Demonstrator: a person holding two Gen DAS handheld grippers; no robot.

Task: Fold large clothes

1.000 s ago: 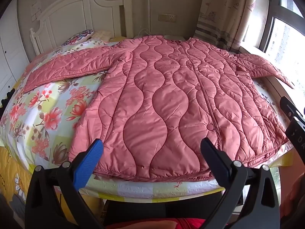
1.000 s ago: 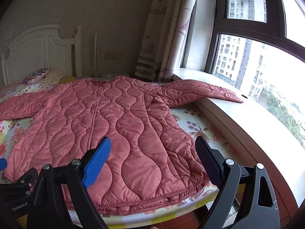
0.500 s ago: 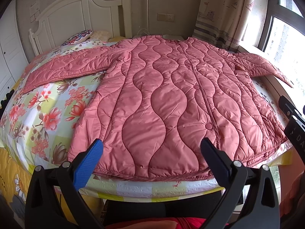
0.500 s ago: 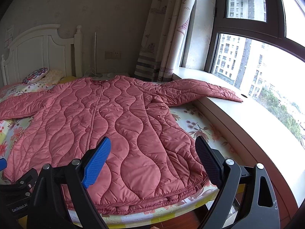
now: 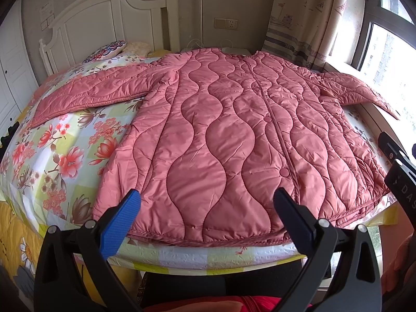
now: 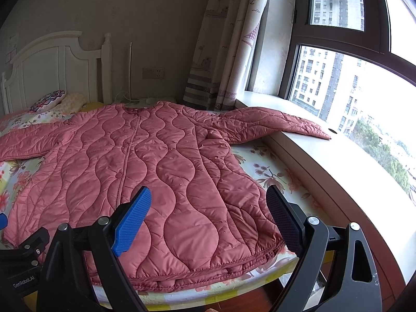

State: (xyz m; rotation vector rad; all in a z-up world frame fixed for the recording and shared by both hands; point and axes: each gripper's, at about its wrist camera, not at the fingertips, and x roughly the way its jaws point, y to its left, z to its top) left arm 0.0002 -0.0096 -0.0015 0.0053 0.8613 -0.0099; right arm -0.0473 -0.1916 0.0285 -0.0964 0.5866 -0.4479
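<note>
A pink quilted jacket (image 5: 228, 135) lies flat, front up, on the floral bed (image 5: 62, 156), hem toward me. One sleeve (image 5: 98, 91) stretches left over the bedspread. The other sleeve (image 6: 273, 123) reaches right onto the window sill (image 6: 338, 166). The jacket also shows in the right wrist view (image 6: 156, 176). My left gripper (image 5: 206, 209) is open and empty, just short of the hem's middle. My right gripper (image 6: 208, 208) is open and empty, above the hem's right part.
A white headboard (image 5: 109, 18) and pillows (image 5: 109, 49) stand at the far end. A curtain (image 6: 228, 52) hangs by the window (image 6: 351, 91) on the right. A white wardrobe (image 5: 10, 78) stands at the left. A wooden floor (image 6: 247, 301) shows below the bed edge.
Both grippers have drifted slightly; the jacket sits a touch lower and closer in the views. Nothing was taken hold of or let go.
</note>
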